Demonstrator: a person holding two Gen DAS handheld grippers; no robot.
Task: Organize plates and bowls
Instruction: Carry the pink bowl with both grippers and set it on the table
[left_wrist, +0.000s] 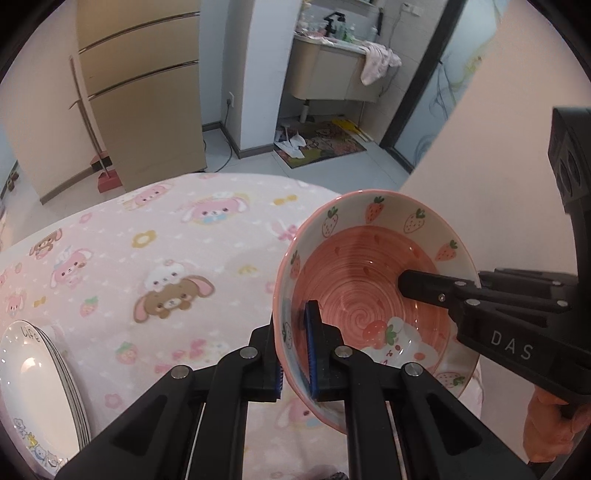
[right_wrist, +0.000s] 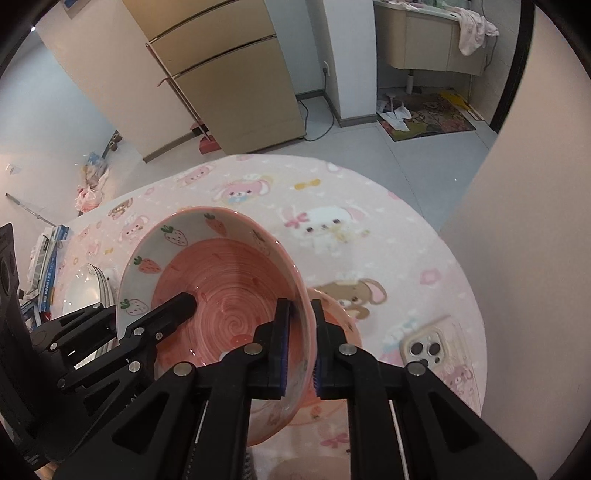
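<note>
While we clamp one strawberry bowl by opposite rims, left tool and right tool both pinching its wall, it hangs tilted above the worktop. Beside it we count one plate stack, a second pink bowl underneath, and one phone.

Both wrist views close, angled down, sharing strawberry bowl and pink tablecloth.
</note>
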